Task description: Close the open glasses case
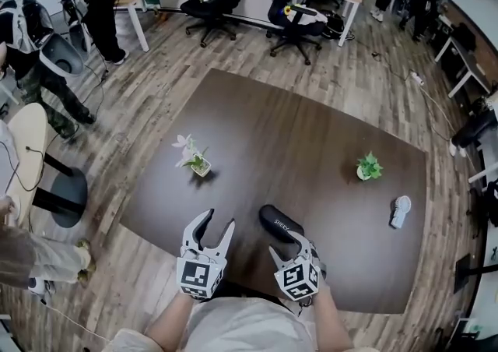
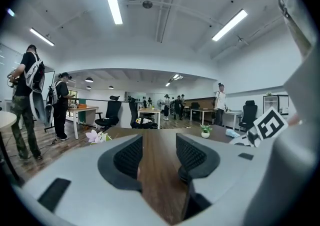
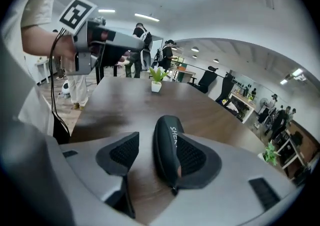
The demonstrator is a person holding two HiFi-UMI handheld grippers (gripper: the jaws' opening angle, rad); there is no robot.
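My right gripper (image 1: 288,248) has its jaws wide apart around the black glasses case (image 1: 282,223), which lies near the front edge of the table (image 1: 311,109). The case is against one pad only. My left gripper (image 1: 218,222), just beside it, is half open with nothing between the jaws. A flower pot (image 1: 196,159) and a green plant (image 1: 367,167) stand farther in, out of the way.

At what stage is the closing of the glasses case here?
Done: nothing certain. The black glasses case lies on the table and looks shut from above, but its seam is not clear enough to confirm. In hand: the right claw stands open around the case, with a gap beside one pad. The left claw is open and empty. Left: probably a squeeze to make sure it is shut.
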